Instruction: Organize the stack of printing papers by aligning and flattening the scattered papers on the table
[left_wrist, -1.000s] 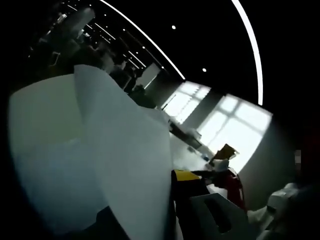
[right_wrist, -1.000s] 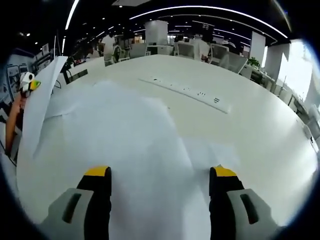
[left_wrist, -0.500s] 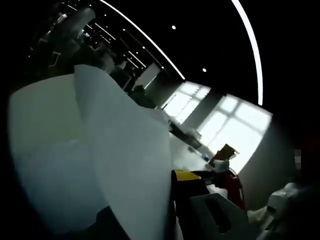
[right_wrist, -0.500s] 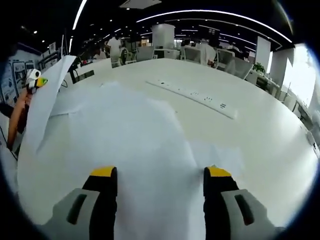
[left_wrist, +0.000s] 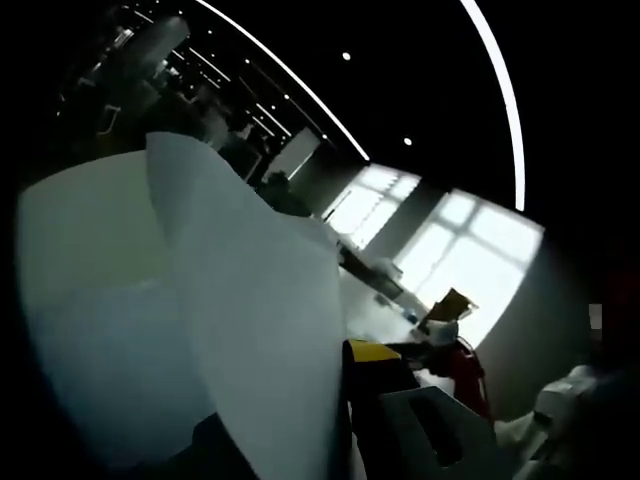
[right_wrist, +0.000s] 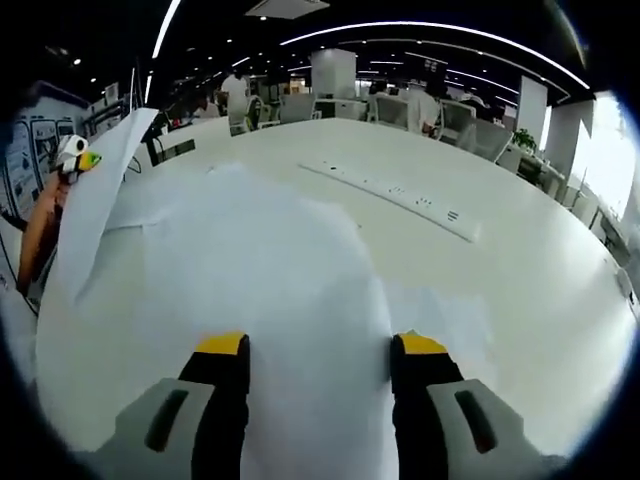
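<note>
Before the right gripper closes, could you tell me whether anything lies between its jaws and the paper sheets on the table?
Nothing visible does. The right gripper has its jaws open directly over the paper sheets spread on the white table.

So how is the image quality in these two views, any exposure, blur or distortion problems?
Left gripper view: mostly dark, the lifted paper sheet close and soft, the windows blown out. Right gripper view: evenly lit, the papers nearly merging with the white table, strong fisheye bending at the table's edge.
</note>
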